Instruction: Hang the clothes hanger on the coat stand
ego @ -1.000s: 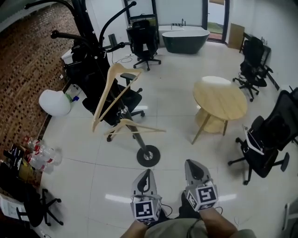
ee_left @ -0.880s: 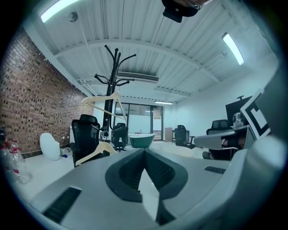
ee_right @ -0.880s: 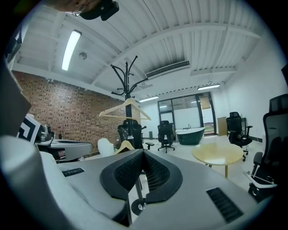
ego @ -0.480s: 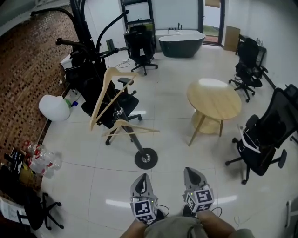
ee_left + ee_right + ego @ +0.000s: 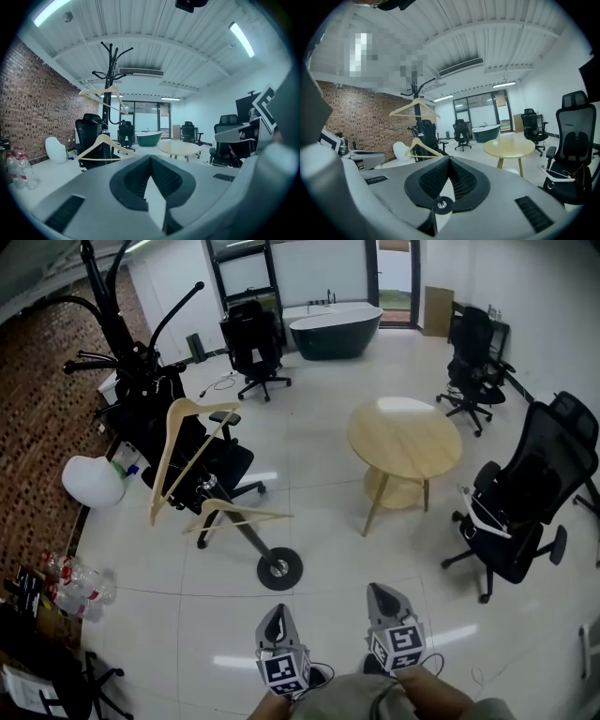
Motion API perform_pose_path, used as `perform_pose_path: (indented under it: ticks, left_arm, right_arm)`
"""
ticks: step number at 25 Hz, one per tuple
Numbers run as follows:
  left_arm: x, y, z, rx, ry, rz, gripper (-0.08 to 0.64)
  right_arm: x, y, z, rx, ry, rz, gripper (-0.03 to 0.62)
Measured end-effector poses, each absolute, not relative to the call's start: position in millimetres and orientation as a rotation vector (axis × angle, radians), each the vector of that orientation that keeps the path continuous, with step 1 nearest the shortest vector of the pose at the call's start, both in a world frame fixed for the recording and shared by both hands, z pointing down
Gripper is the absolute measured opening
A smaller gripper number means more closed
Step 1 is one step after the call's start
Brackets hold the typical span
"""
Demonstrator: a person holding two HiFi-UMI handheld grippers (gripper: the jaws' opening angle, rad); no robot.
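The black coat stand point(image 5: 246, 538) rises from its round base on the floor, ahead of me and to the left. Two wooden hangers are on it: a high one point(image 5: 181, 454) and a low one point(image 5: 240, 513) close to the pole. The left gripper view shows the stand point(image 5: 111, 70) with the high hanger point(image 5: 100, 93) and the low hanger point(image 5: 100, 143). In the right gripper view they are the high hanger point(image 5: 415, 107) and the low hanger point(image 5: 423, 146). My left gripper point(image 5: 277, 615) point(image 5: 150, 158) and right gripper point(image 5: 382, 594) point(image 5: 449, 159) are both shut and empty, well short of the stand.
A round wooden table point(image 5: 405, 439) stands to the right of the stand. Black office chairs point(image 5: 523, 495) point(image 5: 251, 345) are around the room. A dark bathtub point(image 5: 334, 328) is at the back. A white rounded object point(image 5: 91, 479) and bottles point(image 5: 77, 581) lie along the brick wall point(image 5: 37, 418).
Both grippers have dropped lower in the head view and drawn back from the stand. The stand, hangers and table now look smaller and farther off. The hangers stay on the stand.
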State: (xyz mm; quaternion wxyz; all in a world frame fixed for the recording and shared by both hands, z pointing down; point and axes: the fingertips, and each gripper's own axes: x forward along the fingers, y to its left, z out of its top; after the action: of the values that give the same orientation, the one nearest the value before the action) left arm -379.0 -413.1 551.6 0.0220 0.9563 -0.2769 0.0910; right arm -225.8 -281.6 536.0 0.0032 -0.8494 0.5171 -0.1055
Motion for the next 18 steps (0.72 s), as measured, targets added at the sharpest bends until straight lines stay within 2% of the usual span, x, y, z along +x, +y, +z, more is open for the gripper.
perform_pose_path:
  ticks: [18]
  left_arm:
    - [-388.7, -393.4, 542.7, 3.018, -0.759, 0.235, 0.012]
  right_arm:
    - [-252.8, -272.2, 548.1, -2.658, 1.626, -0.368, -0.015]
